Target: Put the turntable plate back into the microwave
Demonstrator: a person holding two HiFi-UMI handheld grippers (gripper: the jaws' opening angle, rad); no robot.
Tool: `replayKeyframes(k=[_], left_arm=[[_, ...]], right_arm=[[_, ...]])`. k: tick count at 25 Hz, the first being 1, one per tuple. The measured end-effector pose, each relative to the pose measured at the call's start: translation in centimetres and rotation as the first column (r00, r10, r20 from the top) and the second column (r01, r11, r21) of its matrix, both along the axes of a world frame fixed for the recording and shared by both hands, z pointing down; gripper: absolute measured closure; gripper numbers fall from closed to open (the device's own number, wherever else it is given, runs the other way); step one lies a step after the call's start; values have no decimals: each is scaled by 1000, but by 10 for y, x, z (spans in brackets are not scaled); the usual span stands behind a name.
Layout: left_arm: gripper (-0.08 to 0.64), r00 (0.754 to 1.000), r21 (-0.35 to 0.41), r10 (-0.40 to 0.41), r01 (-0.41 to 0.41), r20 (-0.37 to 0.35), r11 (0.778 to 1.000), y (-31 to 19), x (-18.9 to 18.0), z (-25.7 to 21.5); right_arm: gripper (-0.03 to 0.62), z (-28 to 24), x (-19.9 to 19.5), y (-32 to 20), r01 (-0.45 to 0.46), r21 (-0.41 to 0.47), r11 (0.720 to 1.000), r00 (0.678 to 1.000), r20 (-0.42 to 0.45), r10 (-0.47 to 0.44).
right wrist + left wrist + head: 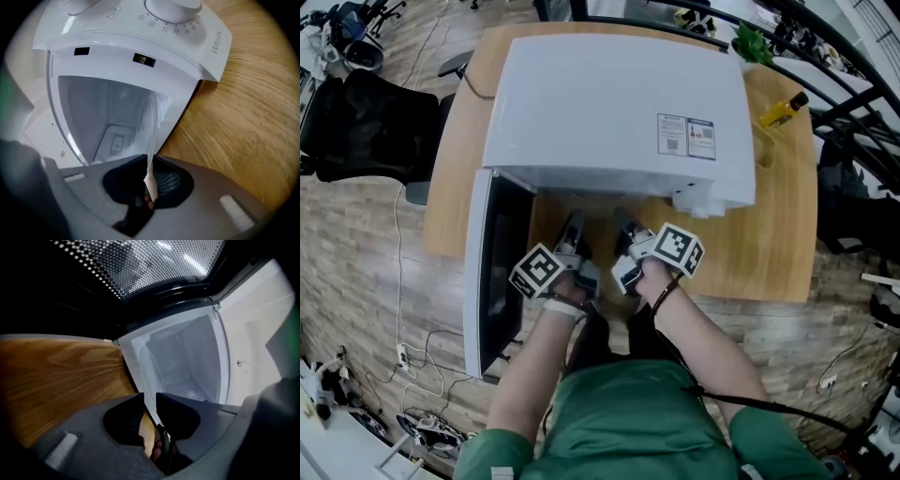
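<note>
The white microwave (609, 103) stands on the wooden table (769, 234) with its door (492, 272) swung open to the left. Both grippers are side by side in front of the opening. The clear glass turntable plate (151, 136) stands on edge between them. My right gripper (149, 161) is shut on its rim. In the left gripper view the plate's rim (151, 420) passes between the jaws of my left gripper (150, 401), which stand slightly apart around it. The empty cavity (187, 362) lies just ahead. In the head view the plate itself is hard to make out.
A yellow bottle (783, 111) and a green plant (753, 42) sit at the table's far right corner. A black chair (366, 122) stands to the left, with cables on the floor. The control panel (154, 18) with its dials is right of the opening.
</note>
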State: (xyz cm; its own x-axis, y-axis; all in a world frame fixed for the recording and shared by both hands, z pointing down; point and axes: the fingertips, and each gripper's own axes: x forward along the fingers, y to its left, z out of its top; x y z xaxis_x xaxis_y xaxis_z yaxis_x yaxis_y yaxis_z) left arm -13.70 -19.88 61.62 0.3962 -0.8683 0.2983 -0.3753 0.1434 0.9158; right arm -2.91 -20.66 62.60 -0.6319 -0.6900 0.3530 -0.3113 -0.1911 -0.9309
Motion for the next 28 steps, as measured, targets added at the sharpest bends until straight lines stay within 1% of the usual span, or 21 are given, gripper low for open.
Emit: replayKeyframes(k=[3, 6, 11, 13, 16, 17, 20, 21, 22, 23, 26, 28], left_arm=[[473, 1000, -5, 19, -19, 5, 1000, -7, 4, 3], [492, 1000, -8, 24, -24, 5, 1000, -14, 8, 6], [503, 1000, -9, 25, -25, -11, 1000, -23, 11, 6], [509, 1000, -16, 12, -12, -17, 1000, -28, 12, 5], [511, 1000, -26, 0, 0, -23, 1000, -34, 13, 6], [511, 1000, -26, -1, 0, -22, 1000, -35, 14, 7], [511, 1000, -25, 2, -2, -22, 1000, -40, 15, 7], [509, 1000, -24, 5, -6, -21, 1000, -41, 15, 7], [509, 1000, -23, 13, -13, -17, 1000, -43, 15, 7], [508, 1000, -22, 25, -25, -7, 999, -45, 14, 7], [500, 998, -21, 60, -59, 22, 998, -45, 15, 6], [499, 998, -21, 60, -60, 19, 998, -44, 15, 6]], right_arm=[[552, 1, 1, -7, -21, -8, 1000, 1000, 2, 21], [554, 2, 4, -11, -41, -15, 999, 999, 8, 41], [552, 2, 7, -19, -58, -5, 998, 998, 10, 58], [547, 1, 7, -21, -47, 14, 999, 999, -15, 47], [514, 1, -2, -16, 12, 30, 999, 997, -74, -10], [514, 2, -6, -14, 29, 30, 999, 996, -82, -26], [516, 2, -12, -15, 49, 41, 998, 995, -85, -45], [532, 0, -12, -17, 52, 50, 997, 995, -86, -48], [561, -1, -13, -20, 55, 56, 997, 995, -88, -50], [568, -2, -14, -22, 55, 58, 997, 995, -90, -50], [568, -2, -13, -27, 41, 52, 998, 996, -79, -37], [568, -2, -13, -28, 37, 51, 998, 997, -73, -34]])
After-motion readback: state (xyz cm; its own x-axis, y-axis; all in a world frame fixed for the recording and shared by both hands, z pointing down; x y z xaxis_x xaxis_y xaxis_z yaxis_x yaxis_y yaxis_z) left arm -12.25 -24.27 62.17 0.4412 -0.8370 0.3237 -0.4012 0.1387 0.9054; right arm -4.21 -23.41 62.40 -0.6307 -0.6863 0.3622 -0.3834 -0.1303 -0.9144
